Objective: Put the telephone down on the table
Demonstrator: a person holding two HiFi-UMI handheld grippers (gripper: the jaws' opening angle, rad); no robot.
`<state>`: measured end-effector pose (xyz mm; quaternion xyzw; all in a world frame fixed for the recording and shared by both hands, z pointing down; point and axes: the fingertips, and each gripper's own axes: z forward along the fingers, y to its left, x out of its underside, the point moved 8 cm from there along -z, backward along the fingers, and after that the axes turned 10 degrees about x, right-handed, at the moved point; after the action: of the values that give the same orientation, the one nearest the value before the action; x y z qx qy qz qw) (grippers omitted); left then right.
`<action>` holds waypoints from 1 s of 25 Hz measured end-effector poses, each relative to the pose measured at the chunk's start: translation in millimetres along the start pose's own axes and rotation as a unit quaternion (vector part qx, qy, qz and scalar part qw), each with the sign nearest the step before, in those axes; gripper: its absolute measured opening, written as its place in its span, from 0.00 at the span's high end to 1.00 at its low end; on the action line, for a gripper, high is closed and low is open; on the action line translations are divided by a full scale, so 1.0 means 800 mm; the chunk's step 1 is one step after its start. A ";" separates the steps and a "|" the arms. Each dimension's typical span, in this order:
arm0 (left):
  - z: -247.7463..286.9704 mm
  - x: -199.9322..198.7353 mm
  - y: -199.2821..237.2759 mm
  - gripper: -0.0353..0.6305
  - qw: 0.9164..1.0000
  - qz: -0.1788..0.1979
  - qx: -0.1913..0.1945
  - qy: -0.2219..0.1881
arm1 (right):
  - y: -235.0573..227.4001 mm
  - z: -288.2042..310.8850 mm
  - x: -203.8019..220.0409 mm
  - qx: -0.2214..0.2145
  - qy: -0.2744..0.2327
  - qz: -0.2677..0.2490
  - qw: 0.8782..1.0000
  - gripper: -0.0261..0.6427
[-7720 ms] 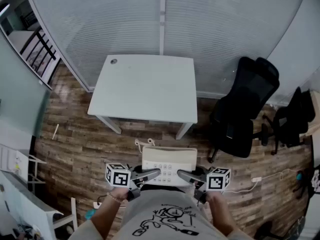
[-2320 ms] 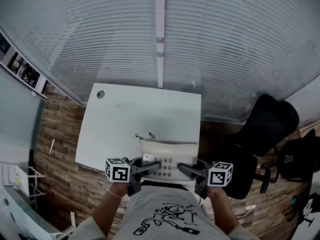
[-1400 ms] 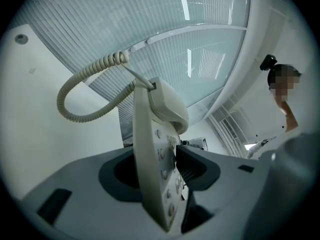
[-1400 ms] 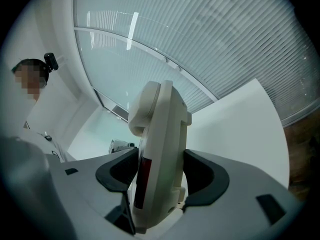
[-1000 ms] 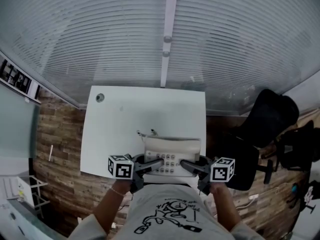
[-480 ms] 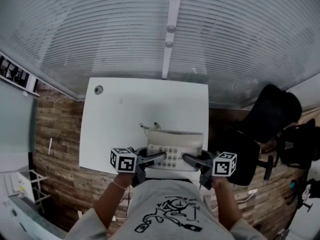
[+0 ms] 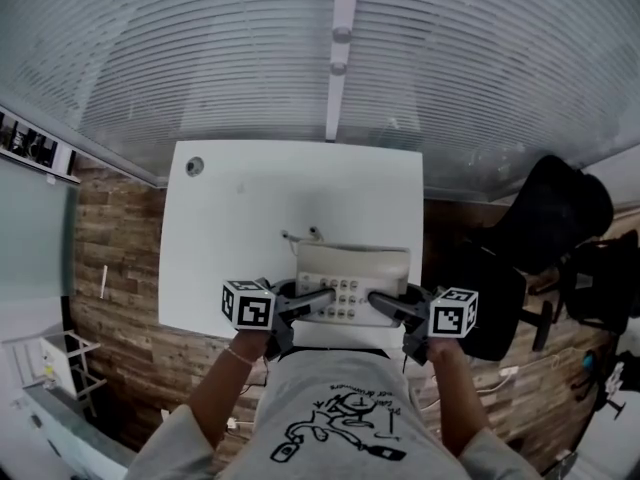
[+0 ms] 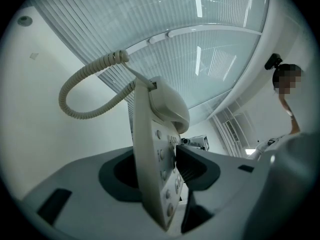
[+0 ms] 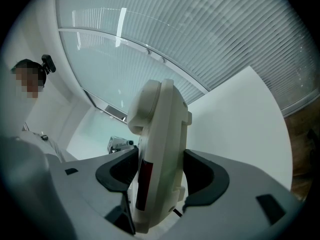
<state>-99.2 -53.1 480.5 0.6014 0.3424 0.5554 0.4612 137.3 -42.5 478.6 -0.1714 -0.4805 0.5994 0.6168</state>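
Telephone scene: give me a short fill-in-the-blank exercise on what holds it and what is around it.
1. The left gripper and the right gripper both have their jaws shut on the ____.
2. In the head view it shows against a white ____.
3. A coiled ____ loops away from its handset.
4. To the right of the white surface stands a black office ____.

Missing words: telephone; table; cord; chair.

A white rectangular table [image 7: 250,218] stands on a brown wood-plank floor [image 7: 110,298] before a wall of pale horizontal-slat blinds [image 7: 180,58] split by a white vertical post [image 7: 338,78]; a black office chair [image 7: 560,208] sits near its right side
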 end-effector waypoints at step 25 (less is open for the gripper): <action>0.011 0.016 0.073 0.64 0.999 -0.027 -0.021 0.004 | -0.070 0.040 0.011 0.005 0.045 0.022 0.999 0.52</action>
<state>-94.7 -62.9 539.9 0.5796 0.3485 0.5521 0.4876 142.3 -58.4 541.0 -0.2059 -0.4456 0.6068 0.6252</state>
